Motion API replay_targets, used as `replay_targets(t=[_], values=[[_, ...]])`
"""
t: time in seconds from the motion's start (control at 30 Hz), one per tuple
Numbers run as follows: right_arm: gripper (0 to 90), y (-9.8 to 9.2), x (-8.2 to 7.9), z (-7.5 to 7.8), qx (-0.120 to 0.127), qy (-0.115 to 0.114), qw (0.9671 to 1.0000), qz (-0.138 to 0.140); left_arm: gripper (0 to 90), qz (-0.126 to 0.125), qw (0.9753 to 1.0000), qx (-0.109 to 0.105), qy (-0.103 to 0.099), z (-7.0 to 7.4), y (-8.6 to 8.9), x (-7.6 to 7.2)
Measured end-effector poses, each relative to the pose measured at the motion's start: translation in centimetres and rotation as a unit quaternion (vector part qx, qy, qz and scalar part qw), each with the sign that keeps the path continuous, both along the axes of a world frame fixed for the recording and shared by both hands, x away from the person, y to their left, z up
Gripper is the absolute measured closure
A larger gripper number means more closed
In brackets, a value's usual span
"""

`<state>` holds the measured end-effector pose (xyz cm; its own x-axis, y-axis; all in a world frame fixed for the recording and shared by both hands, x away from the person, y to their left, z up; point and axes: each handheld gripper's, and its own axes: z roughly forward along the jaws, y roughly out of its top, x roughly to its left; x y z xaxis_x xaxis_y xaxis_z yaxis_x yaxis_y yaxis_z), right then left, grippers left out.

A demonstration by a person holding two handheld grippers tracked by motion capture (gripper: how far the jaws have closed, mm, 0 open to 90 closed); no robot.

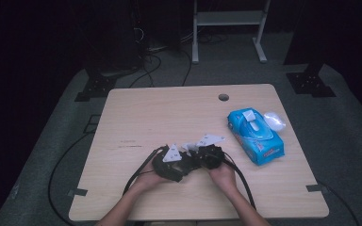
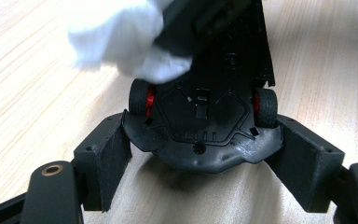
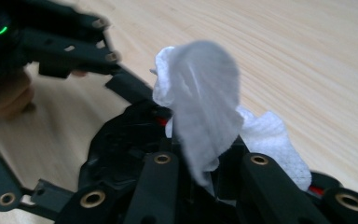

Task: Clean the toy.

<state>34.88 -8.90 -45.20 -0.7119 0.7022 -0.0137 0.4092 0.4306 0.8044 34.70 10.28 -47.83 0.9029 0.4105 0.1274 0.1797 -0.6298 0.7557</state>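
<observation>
Black toy car, belly up, with a white wipe pressed against it

The toy car (image 2: 200, 126) lies underside up, showing a black moulded chassis and black wheels with red hubs at 3 and 9 o'clock, clamped across its rounded end near the desk's front edge. The wipe (image 3: 200, 116), crumpled, thin and white, sits bunched on the car's upper part, at about 11 o'clock of the chassis.

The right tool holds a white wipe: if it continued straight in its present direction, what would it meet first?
Probably the black toy car, already right beyond the wipe in the right tool. Depth is unclear.
</observation>
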Motion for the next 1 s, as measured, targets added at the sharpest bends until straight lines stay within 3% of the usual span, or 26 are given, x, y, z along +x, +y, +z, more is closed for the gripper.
replay_targets(t=[0.07, 0.2, 0.27, 0.33, 0.47, 0.53, 0.6, 0.67, 0.73, 0.87, 1.0], values=[[81.0, 0.1, 0.0, 0.2, -0.007, 0.000, 1.0000, 0.000, 24.0, 0.000, 1.0000, 0.002, -0.003, 0.0, 0.0, 0.0], [81.1, -1.1, 0.6, 0.2, -0.008, -0.001, 0.9995, -0.031, 24.0, -0.001, 1.0000, 0.000, 0.001, 0.0, 0.1, 0.1], [81.1, -2.5, 1.2, 0.2, 0.009, 0.016, 0.9982, -0.057, 24.0, -0.001, 1.0000, -0.002, 0.002, 0.0, 0.1, 0.1], [81.0, -2.1, 0.9, 0.2, 0.003, 0.009, 0.9987, -0.051, 24.0, -0.002, 1.0000, 0.001, 0.000, 0.0, 0.1, 0.1], [80.6, -0.5, 0.4, 0.0, 0.008, 0.005, 0.9999, -0.012, 24.0, -0.001, 1.0000, 0.000, 0.000, 0.0, 0.1, 0.1], [80.7, -0.6, 0.6, 0.0, 0.009, 0.005, 0.9999, -0.013, 24.0, 0.000, 1.0000, -0.002, 0.000, 0.0, 0.1, 0.1], [80.9, -1.1, 0.9, 0.1, 0.001, 0.002, 0.9994, -0.034, 24.0, -0.001, 1.0000, -0.002, 0.001, 0.0, 0.1, 0.1], [80.9, -1.8, 1.2, 0.1, 0.011, 0.016, 0.9987, -0.046, 24.0, -0.002, 1.0000, -0.001, 0.000, 0.0, 0.1, 0.1], [80.9, -1.5, 1.0, 0.1, 0.005, 0.009, 0.9991, -0.040, 24.0, -0.003, 1.0000, -0.001, -0.001, 0.0, 0.1, 0.1], [80.8, -0.1, 0.3, 0.0, -0.004, -0.003, 1.0000, -0.004, 24.0, -0.001, 1.0000, 0.000, -0.003, 0.0, 0.1, 0.1], [80.8, -0.9, 0.8, 0.2, -0.014, -0.004, 0.9996, -0.024, 24.0, -0.002, 1.0000, 0.001, -0.001, 0.0, 0.2, 0.1]])
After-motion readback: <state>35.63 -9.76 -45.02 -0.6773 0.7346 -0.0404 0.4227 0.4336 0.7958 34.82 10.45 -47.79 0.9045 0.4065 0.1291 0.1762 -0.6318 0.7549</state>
